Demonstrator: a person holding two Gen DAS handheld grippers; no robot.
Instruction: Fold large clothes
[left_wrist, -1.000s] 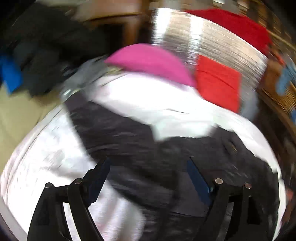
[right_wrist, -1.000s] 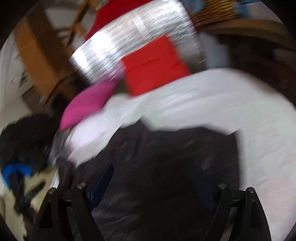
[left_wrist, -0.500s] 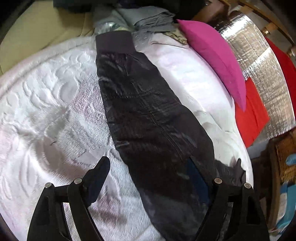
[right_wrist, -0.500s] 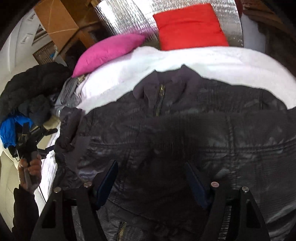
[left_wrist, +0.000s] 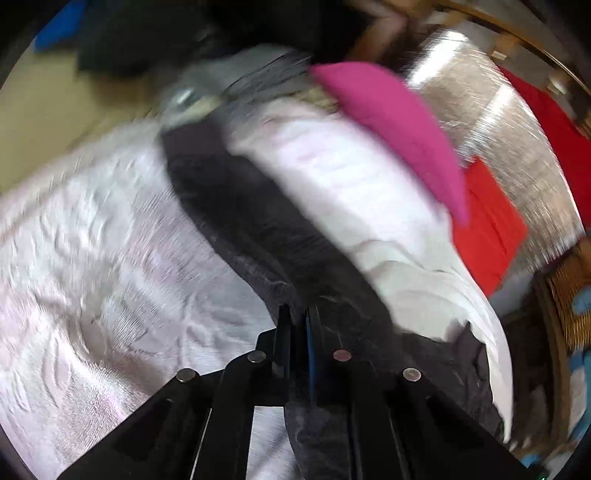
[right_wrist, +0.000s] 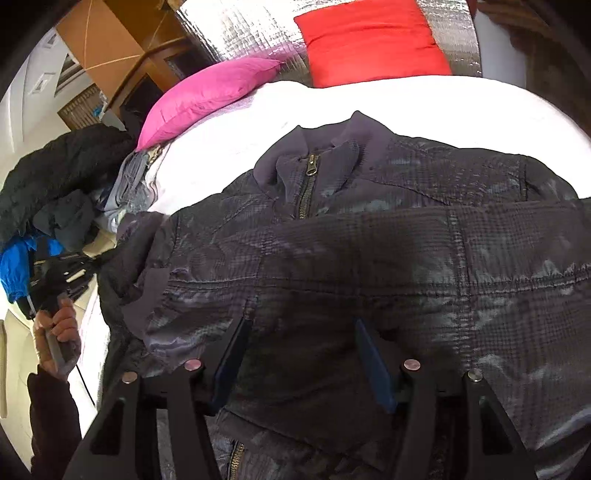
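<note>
A dark quilted jacket (right_wrist: 369, 240) lies on the white bedspread (right_wrist: 406, 103), zip and collar (right_wrist: 310, 173) toward the pillows. One sleeve is folded across its chest. My right gripper (right_wrist: 304, 354) hangs over the jacket's lower front, its jaws closing with the fabric between the blue pads (right_wrist: 373, 362), which still stand apart. In the blurred left wrist view the other sleeve (left_wrist: 240, 206) runs from the far left down to my left gripper (left_wrist: 295, 317). That gripper is shut on the sleeve's edge, with dark cloth bunched at the fingertips.
A pink pillow (right_wrist: 210, 96) and a red cushion (right_wrist: 373, 40) lean on a silver foil panel (left_wrist: 498, 122) at the bed's head. Dark clothes (right_wrist: 55, 173) are heaped beyond the bed's left side. A hand (right_wrist: 59, 325) grips a handle there. A wicker basket (left_wrist: 569, 295) stands at the right.
The left jaws have snapped shut on the sleeve's edge after swinging down along it. The right jaws have narrowed over the jacket while that hand settled and then stayed almost still.
</note>
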